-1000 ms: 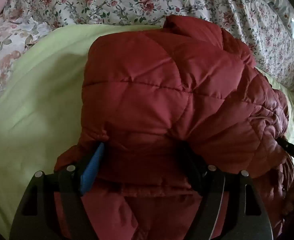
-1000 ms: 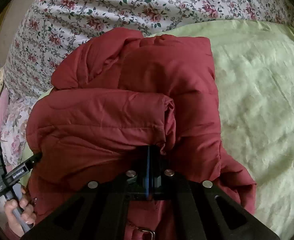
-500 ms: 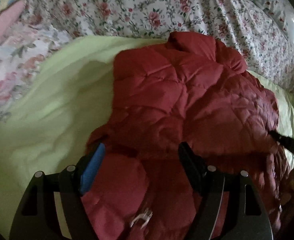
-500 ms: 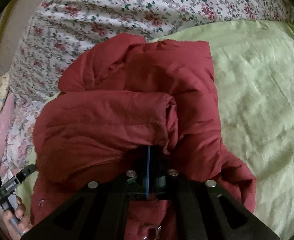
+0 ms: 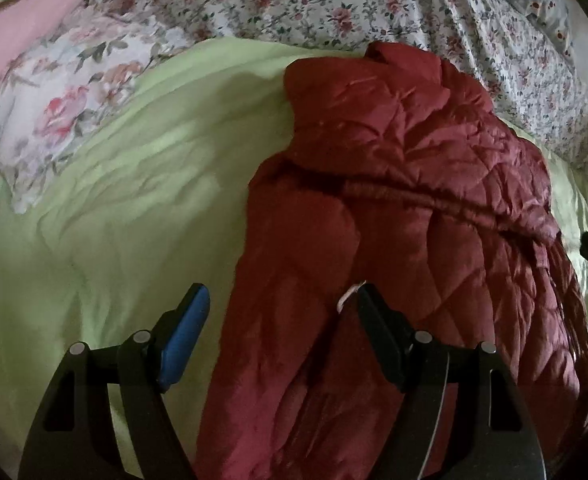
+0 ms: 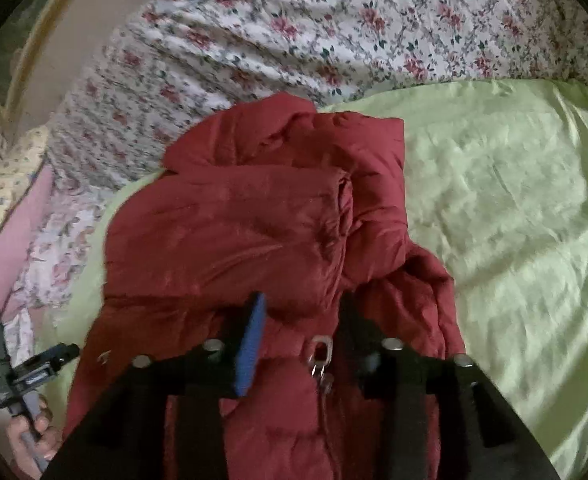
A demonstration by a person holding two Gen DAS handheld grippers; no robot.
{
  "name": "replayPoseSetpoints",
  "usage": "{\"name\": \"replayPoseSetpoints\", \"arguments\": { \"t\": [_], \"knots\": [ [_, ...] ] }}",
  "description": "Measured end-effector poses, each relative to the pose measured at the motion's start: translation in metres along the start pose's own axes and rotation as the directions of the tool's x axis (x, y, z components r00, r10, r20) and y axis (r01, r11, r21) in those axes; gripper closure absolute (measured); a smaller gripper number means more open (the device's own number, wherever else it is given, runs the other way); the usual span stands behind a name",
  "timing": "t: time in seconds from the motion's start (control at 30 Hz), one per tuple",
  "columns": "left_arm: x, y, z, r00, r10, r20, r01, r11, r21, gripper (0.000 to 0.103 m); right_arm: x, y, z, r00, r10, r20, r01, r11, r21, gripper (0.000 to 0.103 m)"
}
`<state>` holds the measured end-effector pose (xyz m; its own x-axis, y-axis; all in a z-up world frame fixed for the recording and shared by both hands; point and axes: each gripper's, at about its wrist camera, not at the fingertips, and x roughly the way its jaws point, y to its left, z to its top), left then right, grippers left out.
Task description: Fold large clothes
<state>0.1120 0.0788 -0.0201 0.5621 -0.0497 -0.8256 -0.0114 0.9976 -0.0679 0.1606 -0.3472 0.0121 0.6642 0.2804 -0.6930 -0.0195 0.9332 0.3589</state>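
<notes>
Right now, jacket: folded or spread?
Folded, loosely. The red jacket lies bunched on the green sheet, one quilted panel doubled over another, edges uneven. Right gripper jaws are opening, not pressing it.

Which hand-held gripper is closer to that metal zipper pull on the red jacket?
Right hand-held gripper: the zipper pull lies between its opening fingers. The left hand-held gripper hangs over the jacket's edge; no pull shows there.

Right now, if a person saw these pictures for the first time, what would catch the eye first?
The dark red quilted jacket stands out first: it lies bunched in a rough fold on the pale green sheet, in the middle of both views. Behind it runs floral bedding with small red roses. In the near foreground the right gripper is opening above the jacket, over a metal zipper pull, with nothing pressed between its fingers.
</notes>
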Motion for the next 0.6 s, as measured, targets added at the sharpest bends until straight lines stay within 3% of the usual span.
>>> {"name": "replayPoseSetpoints", "arguments": {
  "t": [0.13,0.27,0.6],
  "knots": [
    [-0.007,0.01,-0.012,1.0,0.002,-0.002,-0.002,1.0,0.005,0.027,-0.029,0.006,-0.022,1.0,0.019,0.004,-0.019,1.0,-0.01,0.046],
    [-0.009,0.018,-0.026,1.0,0.0,-0.015,0.0,1.0,0.003,0.027,-0.058,0.003,-0.045,1.0,0.003,0.009,-0.003,1.0,-0.011,0.033],
    [-0.009,0.023,-0.052,0.995,-0.065,-0.075,0.067,0.998,0.016,0.027,-0.098,-0.05,-0.087,0.993,-0.104,-0.058,0.111,0.986,0.121,0.026]
  ]
}}
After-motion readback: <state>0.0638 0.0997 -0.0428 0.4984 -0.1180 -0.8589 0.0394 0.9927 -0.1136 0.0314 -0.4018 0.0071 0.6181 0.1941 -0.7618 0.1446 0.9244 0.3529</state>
